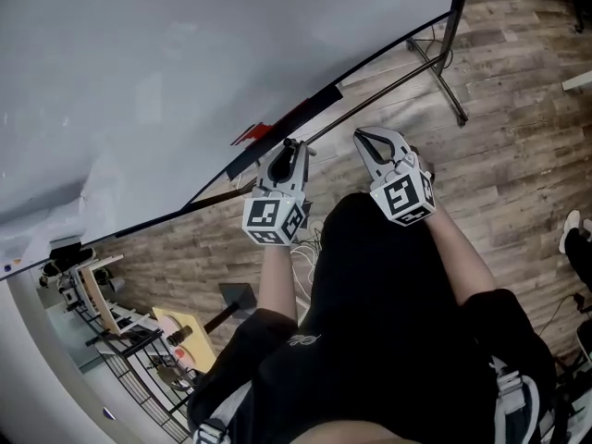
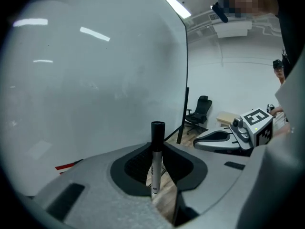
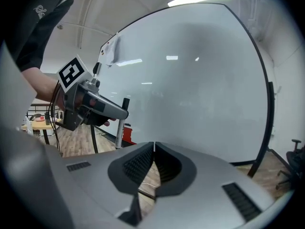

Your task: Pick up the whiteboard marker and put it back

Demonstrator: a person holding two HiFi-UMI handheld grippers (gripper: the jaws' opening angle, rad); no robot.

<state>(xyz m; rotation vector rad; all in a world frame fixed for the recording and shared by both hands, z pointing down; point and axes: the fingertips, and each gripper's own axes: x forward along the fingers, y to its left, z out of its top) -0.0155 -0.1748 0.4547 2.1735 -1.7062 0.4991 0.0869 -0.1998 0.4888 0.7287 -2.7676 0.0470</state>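
**Left tongs (image 2: 157, 146) clamp the marker (image 2: 157, 159) by the board (image 2: 95, 80)**

Left tongs are partly closed, with the dark ribbed pads pressing on the marker's pale barrel from both sides. The marker stands upright between them, and its black cap rises clear above the jaw tips. Right tongs (image 3: 154, 146) are closed, their tips meeting, and nothing sits between the pads.

From the head view, both tongs reach forward from the person's hands. They are side by side and a little apart, left beside right. The left tips are close to the black ledge (image 1: 282, 132) along the board's lower edge, just right of a red item (image 1: 248, 135) lying there. No view shows whether the marker touches the ledge.

The right gripper view shows the left tongs from the side. The marker is held upright in front of the white surface, with the red item behind it.

The board leans across the head view on a dark metal stand (image 1: 446, 72) above a wood floor (image 1: 504, 165). An office chair (image 2: 200, 109) sits beyond the board's edge in the left gripper view
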